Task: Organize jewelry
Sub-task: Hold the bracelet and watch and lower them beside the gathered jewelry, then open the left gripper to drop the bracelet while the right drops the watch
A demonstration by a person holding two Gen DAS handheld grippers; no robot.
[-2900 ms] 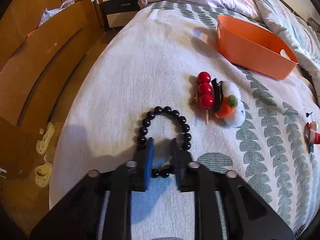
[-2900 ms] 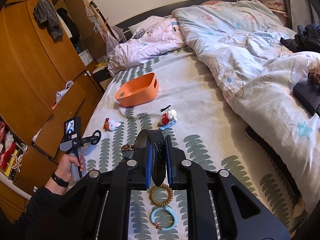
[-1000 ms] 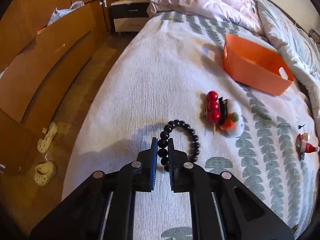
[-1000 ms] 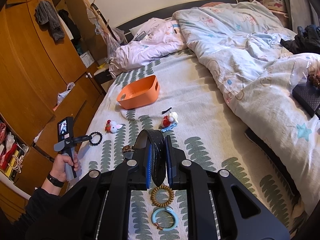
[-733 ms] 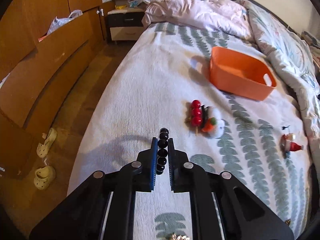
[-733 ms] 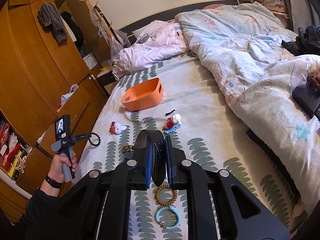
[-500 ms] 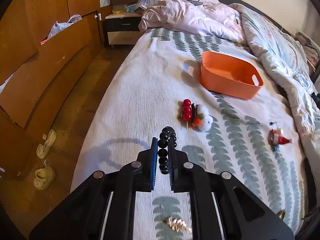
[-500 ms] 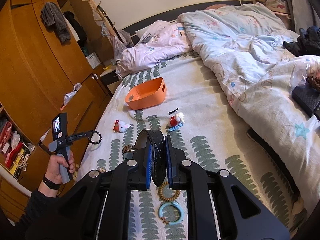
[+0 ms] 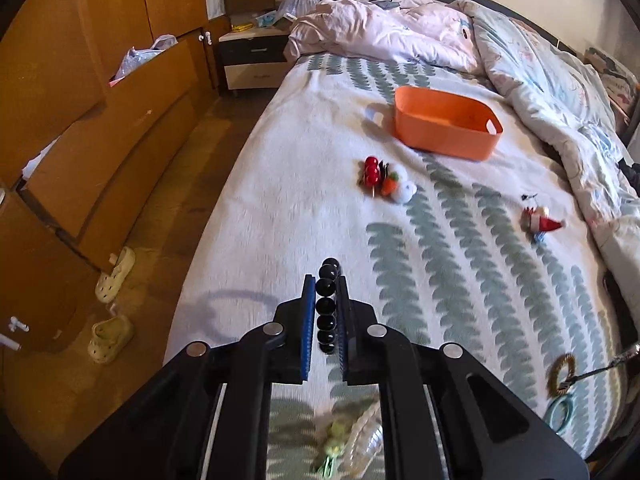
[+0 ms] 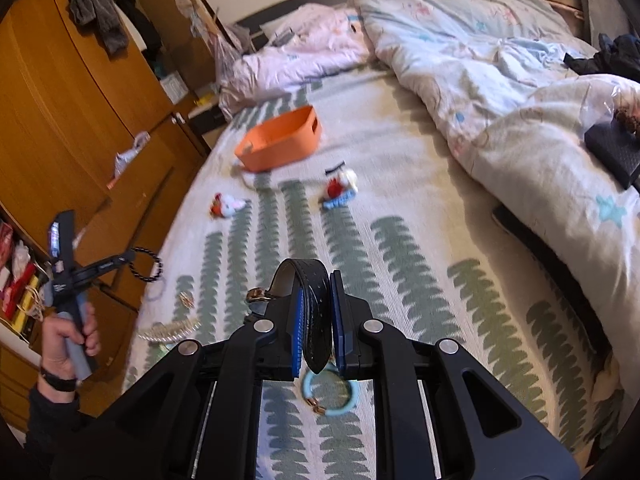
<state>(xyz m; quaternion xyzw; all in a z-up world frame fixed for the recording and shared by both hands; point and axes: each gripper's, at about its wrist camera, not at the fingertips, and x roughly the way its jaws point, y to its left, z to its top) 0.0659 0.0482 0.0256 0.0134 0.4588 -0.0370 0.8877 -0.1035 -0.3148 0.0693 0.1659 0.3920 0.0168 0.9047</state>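
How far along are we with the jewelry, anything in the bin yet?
Nothing visible in the orange bin. In hand: left claw grips the black bead bracelet, lifted off the bed; right claw grips a black strap. Left on the bed: red berry clip, Santa clip, blue ring, coil tie.

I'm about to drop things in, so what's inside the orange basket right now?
The orange basket shows only bare orange inner walls and some floor in the left view; no jewelry is visible. The near wall hides the nearest floor, so I can't rule out something small there.
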